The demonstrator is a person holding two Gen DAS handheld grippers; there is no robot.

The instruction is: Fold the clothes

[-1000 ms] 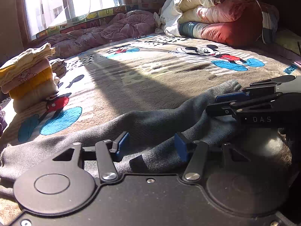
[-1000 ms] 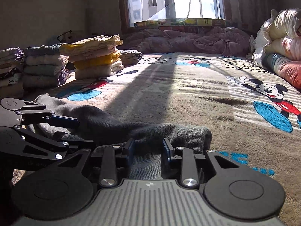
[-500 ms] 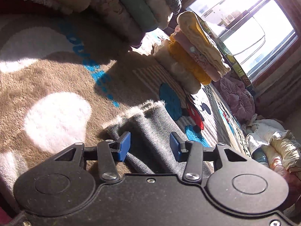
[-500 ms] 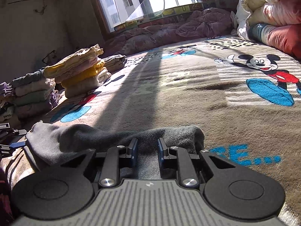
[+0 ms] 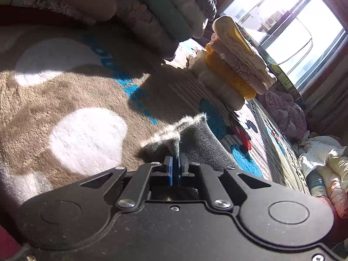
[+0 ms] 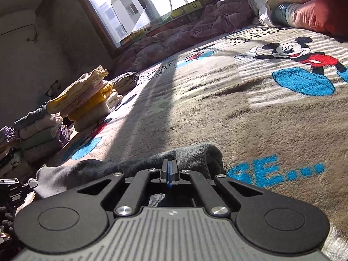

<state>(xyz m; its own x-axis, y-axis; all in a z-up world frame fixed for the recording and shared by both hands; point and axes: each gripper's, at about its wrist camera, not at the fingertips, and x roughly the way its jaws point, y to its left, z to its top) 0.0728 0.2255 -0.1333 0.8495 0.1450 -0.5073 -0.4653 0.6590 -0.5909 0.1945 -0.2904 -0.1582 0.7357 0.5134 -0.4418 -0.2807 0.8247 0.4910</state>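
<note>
Both grippers are clamped on one grey garment [image 6: 191, 156] lying on the bed's cartoon blanket [image 6: 261, 113]: the left gripper [image 5: 175, 165] pinches a fuzzy edge, the right gripper [image 6: 170, 169] pinches the rounded fold at the other end. Several stacks of folded clothes [image 6: 87, 100] stand near the window side, so much is done. This piece looks partly folded; it probably needs another fold and stacking.
</note>
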